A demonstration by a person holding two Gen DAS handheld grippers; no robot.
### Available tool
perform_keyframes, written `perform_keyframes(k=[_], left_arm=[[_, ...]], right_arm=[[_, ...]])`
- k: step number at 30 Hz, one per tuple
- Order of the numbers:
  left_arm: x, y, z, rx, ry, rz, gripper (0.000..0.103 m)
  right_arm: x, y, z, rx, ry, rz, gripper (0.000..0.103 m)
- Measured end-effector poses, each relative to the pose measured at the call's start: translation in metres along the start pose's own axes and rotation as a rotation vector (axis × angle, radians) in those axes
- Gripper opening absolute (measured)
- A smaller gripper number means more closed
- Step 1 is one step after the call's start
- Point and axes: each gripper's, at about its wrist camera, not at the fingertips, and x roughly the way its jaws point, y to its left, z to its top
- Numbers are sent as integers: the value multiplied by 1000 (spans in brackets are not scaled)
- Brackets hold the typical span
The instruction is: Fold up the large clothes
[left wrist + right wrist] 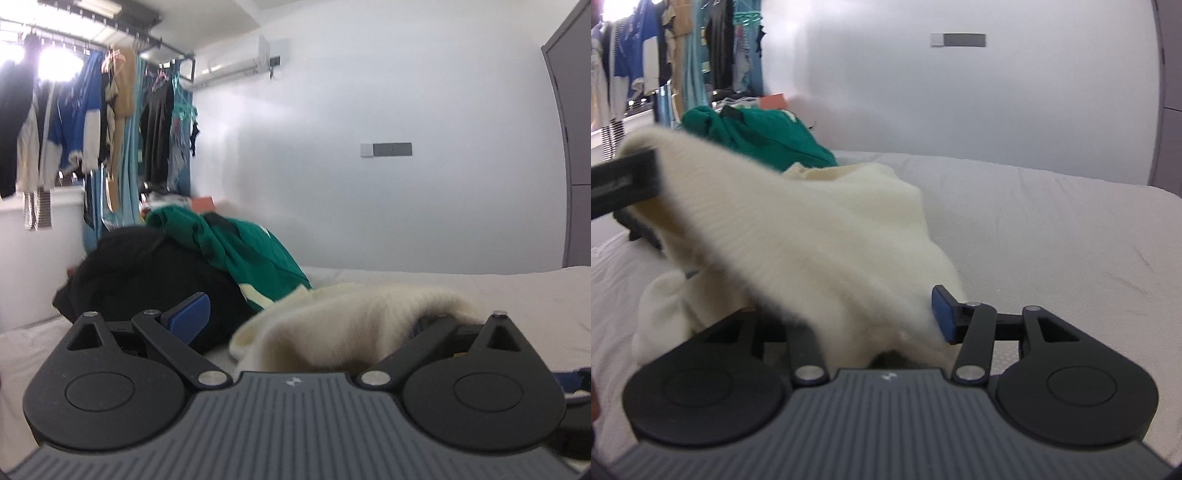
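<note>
A cream knit sweater (812,229) lies bunched on the white bed (1052,221) and is stretched between both grippers. My right gripper (857,325) has its jaws wide apart with the sweater draped between them; only its right blue pad (943,314) shows. In the left wrist view the sweater (351,317) lies over the right finger of my left gripper (314,321), whose jaws stand wide; its left blue pad (192,314) is bare. The left gripper's finger (624,184) shows at the sweater's raised edge in the right wrist view.
A green garment (251,254) and a black garment (147,273) are piled at the bed's far left. Hanging clothes (92,122) fill a rack by the window. A white wall (369,184) and grey wardrobe (576,147) bound the bed.
</note>
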Motion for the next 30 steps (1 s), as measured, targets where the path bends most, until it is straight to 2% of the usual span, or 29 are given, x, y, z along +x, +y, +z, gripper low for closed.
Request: perform_keyframes(k=[2, 4, 9, 13, 15, 18, 27, 30], left_arm=[[2, 7, -2, -27, 35, -17, 101], [7, 14, -6, -80, 86, -46, 103], [23, 31, -18, -238, 215, -110, 103], [36, 37, -31, -270, 296, -105, 103], [36, 34, -32, -239, 285, -98, 103], [31, 23, -26, -151, 216, -67, 103], [42, -10, -10, 41, 92, -107, 103], [48, -14, -4, 50, 56, -94, 103]], right_arm=[[-4, -6, 3, 14, -22, -30, 55], [-13, -18, 9, 61, -79, -68, 55], [-34, -48, 24, 190, -180, -18, 55], [-44, -57, 29, 239, -220, 16, 55], [-48, -59, 29, 256, -227, 48, 53], [-44, -54, 29, 243, -215, 56, 53], [-41, -52, 19, 265, -162, 69, 52], [-38, -46, 17, 245, -143, 85, 52]])
